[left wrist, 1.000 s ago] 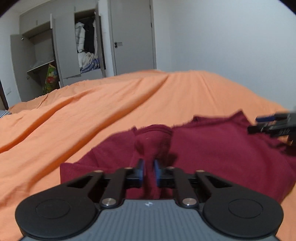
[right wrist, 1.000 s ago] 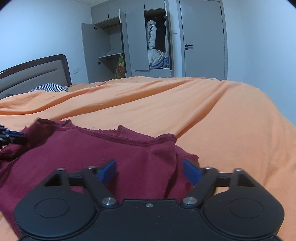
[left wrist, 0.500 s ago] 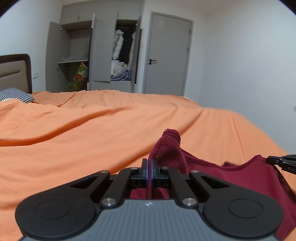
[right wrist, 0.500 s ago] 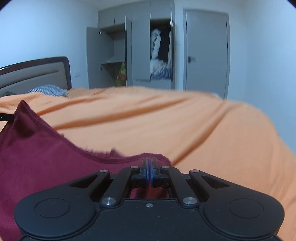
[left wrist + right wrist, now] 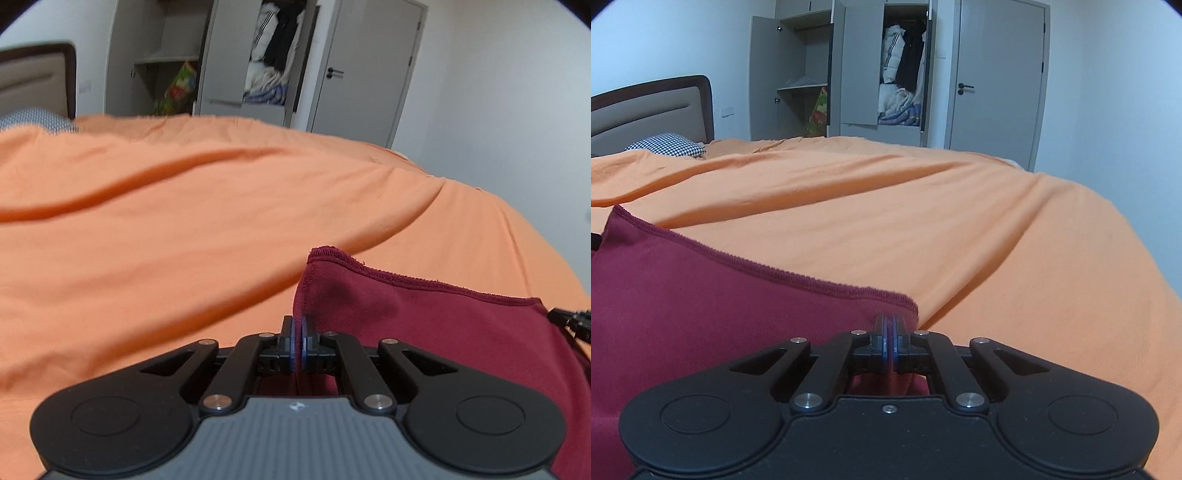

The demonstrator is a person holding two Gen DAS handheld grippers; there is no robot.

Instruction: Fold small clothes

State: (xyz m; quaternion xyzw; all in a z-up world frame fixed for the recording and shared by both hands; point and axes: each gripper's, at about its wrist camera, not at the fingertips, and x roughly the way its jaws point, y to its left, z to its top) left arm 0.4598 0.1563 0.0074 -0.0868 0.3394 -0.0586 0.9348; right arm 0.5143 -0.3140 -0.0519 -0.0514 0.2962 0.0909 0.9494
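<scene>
A dark red garment (image 5: 436, 332) hangs stretched above the orange bedspread (image 5: 221, 221), its hemmed top edge taut between both grippers. My left gripper (image 5: 297, 345) is shut on the garment's left corner, which stands up just beyond the blue pads. In the right wrist view the garment (image 5: 701, 302) fills the lower left, and my right gripper (image 5: 888, 345) is shut on its right corner. The tip of the right gripper (image 5: 570, 319) shows at the right edge of the left wrist view. The lower part of the garment is hidden behind the gripper bodies.
The orange bedspread (image 5: 923, 221) covers a wide bed with soft creases. A checked pillow (image 5: 665, 146) and a padded headboard (image 5: 646, 110) lie at the far left. Beyond the bed stand an open wardrobe (image 5: 897, 74) full of clothes and a closed grey door (image 5: 997, 81).
Both grippers went from open over the crumpled garment to shut on its corners. They then lifted and moved apart, pulling the top edge straight.
</scene>
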